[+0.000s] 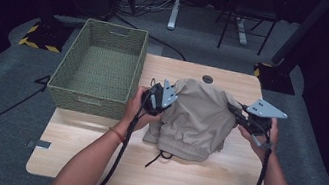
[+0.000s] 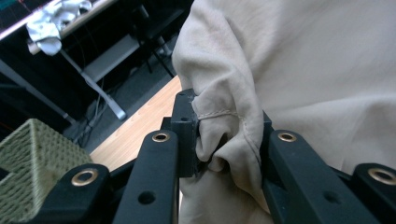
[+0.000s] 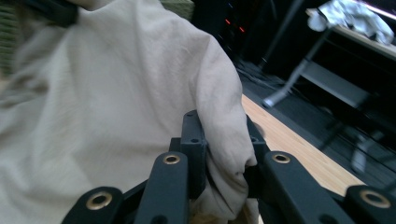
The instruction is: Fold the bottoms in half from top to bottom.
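Black jaws of the left gripper (image 2: 219,140) are clamped on a bunched, seamed fold of the beige garment (image 2: 299,70), the cloth pinched tight between them. Those of the right gripper (image 3: 224,158) are likewise closed on a fold at the garment's opposite edge. From the high view, the garment (image 1: 199,116) is held up between the two grippers as a rounded mound, its gathered hem resting on the wooden table (image 1: 91,156) near the middle, with a dark drawstring (image 1: 157,157) trailing out from beneath toward the person. The left hand (image 1: 138,108) and right hand (image 1: 262,137) hold the grippers at either side. A green woven basket (image 1: 98,68) stands on the table's left part, just beside the left gripper (image 1: 157,96).
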### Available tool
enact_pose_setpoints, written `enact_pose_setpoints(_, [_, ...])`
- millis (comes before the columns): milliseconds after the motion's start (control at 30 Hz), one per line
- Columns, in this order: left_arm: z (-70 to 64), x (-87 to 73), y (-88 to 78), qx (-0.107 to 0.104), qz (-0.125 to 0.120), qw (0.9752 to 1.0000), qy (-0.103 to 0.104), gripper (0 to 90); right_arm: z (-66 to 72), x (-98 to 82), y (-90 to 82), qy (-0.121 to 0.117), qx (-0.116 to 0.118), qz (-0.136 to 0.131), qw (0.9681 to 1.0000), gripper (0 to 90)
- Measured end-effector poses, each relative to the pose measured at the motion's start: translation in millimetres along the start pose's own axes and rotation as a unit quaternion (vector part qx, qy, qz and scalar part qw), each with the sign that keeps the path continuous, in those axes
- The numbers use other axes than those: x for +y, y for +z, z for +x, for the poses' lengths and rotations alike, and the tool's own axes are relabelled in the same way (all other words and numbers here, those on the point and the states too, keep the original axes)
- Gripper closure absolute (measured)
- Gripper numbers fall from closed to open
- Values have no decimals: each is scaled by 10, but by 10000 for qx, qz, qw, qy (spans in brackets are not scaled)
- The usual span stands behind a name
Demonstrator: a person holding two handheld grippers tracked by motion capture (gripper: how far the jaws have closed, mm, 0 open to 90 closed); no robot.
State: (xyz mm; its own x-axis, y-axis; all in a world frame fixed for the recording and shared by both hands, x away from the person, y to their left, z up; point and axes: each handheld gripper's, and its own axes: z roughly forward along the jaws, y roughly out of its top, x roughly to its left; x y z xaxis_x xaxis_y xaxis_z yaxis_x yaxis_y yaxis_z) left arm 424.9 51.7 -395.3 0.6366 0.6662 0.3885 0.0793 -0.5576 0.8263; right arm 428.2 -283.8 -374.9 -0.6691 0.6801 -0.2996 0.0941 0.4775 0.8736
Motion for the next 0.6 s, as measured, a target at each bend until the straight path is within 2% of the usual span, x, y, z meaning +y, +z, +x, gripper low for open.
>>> enact_pose_setpoints(67, [-43, -73, -81, -34, -41, 9999, 156, 737, 85, -24, -106, -167, 144, -111, 9997, 777])
enact_pose_setpoints(133, [-65, -116, -94, -81, 40, 9998, 179, 740, 150, -35, -147, -267, 208, -136, 9993, 779])
enact_pose_setpoints(200, [-63, -137, -57, -64, 145, 9998, 119, 740, 173, -34, -119, -315, 243, -41, 9992, 780])
enact_pose_setpoints(300, [-54, -145, 50, -26, 336, 9994, 39, 740, 172, -44, -22, -250, 246, 30, 9994, 781])
enact_pose_setpoints(400, [-54, -118, 165, -22, 515, 9986, 83, 738, 137, -60, 94, -155, 233, 182, 9994, 782])
enact_pose_setpoints(500, [-23, -61, 274, 7, 660, 9978, -64, 737, 72, -78, 221, -73, 135, 391, 9991, 781])
enact_pose_setpoints(567, [-31, -9, 289, 137, 608, 9980, -62, 737, 39, -65, 263, 3, 29, 387, 9992, 782])
enact_pose_setpoints(600, [-53, 10, 266, 238, 532, 9983, 20, 738, 38, -50, 255, 14, 1, 311, 9995, 782])
